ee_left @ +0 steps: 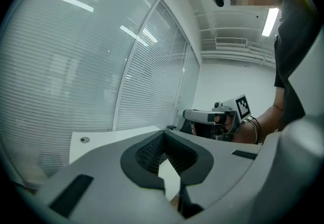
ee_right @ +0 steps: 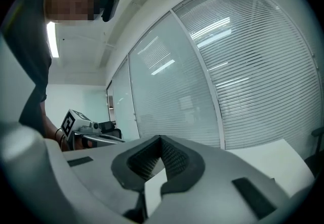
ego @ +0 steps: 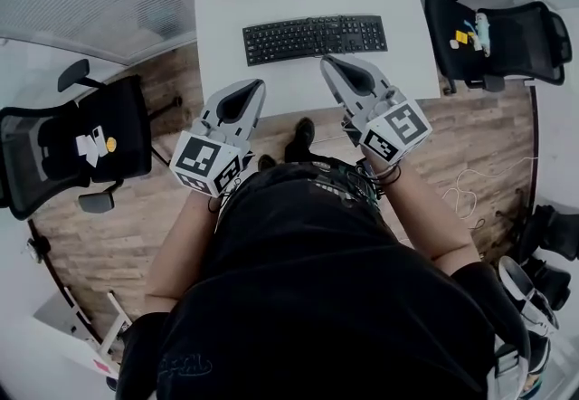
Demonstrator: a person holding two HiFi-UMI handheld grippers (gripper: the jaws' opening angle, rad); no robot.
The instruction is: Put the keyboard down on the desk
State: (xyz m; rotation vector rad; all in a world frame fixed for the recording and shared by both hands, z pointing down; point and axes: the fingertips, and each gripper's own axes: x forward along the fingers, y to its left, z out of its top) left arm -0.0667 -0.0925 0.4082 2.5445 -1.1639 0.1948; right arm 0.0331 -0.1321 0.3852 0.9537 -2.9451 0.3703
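Holds the left gripper [ego: 256,84] and the right gripper [ego: 327,61] over the near edge of the white desk [ego: 226,23], mid-frame in the head view, both pointing toward the top of the frame. Clenched, each of them: jaw tips pressed together in either gripper view, nothing between them. Black keyboard [ego: 315,38] flat on the desk at upper centre, free of both grippers, its near edge just beside the right gripper's tip. Black office chair [ego: 54,163] at left, with white and yellow scraps [ego: 95,145] on its seat. Second office chair [ego: 525,36] at upper right, carrying yellow and pale bits [ego: 469,33].
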